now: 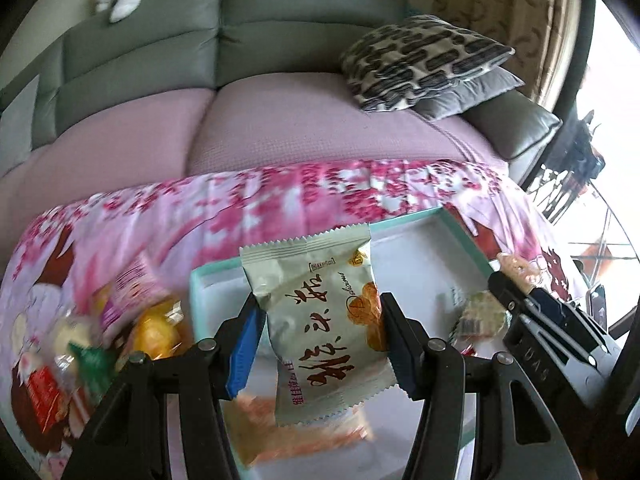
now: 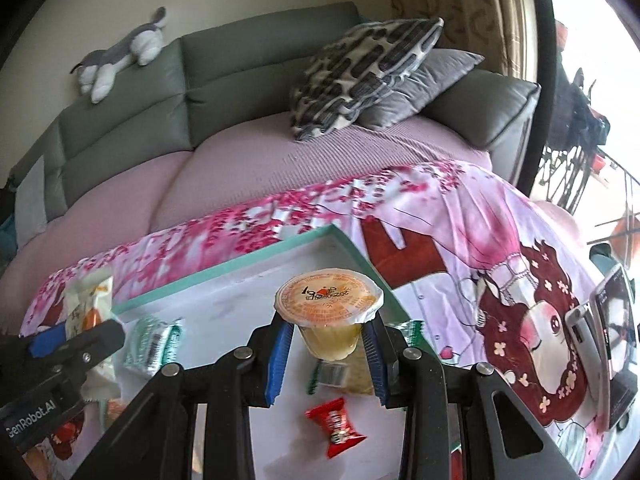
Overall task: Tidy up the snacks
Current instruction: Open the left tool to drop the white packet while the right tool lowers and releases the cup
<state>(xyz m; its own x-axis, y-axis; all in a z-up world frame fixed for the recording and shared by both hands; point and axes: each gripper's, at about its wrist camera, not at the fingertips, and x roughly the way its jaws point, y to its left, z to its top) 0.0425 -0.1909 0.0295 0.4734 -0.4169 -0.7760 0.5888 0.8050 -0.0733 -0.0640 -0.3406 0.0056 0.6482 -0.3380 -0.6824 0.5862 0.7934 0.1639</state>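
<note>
While the left gripper (image 1: 320, 320) clamps a pale pastry packet (image 1: 320, 320) and the right gripper (image 2: 328, 344) pinches a jelly cup (image 2: 329, 312), both over the teal-rimmed box (image 2: 224, 272), the placing step seems underway, so lowering and releasing inside comes next.

Your right gripper (image 2: 327, 354) clamps a clear plastic jelly cup (image 2: 329, 312) with an orange printed foil lid, upright between the blue pads (image 2: 279, 360), above a shallow white tray with a mint-green rim (image 2: 224, 270). On the tray floor lie a green-and-white striped wrapped snack (image 2: 154, 346), a small red wrapped candy (image 2: 335, 426) and, under the cup, a pale yellow packet with green edges (image 2: 352, 378). At the left edge your left gripper (image 2: 60, 344) holds a cream-coloured pastry packet (image 2: 89, 306). The tray rests on a pink floral cartoon-print cloth (image 2: 460, 240), near a grey-green sofa (image 2: 240, 64).
</note>
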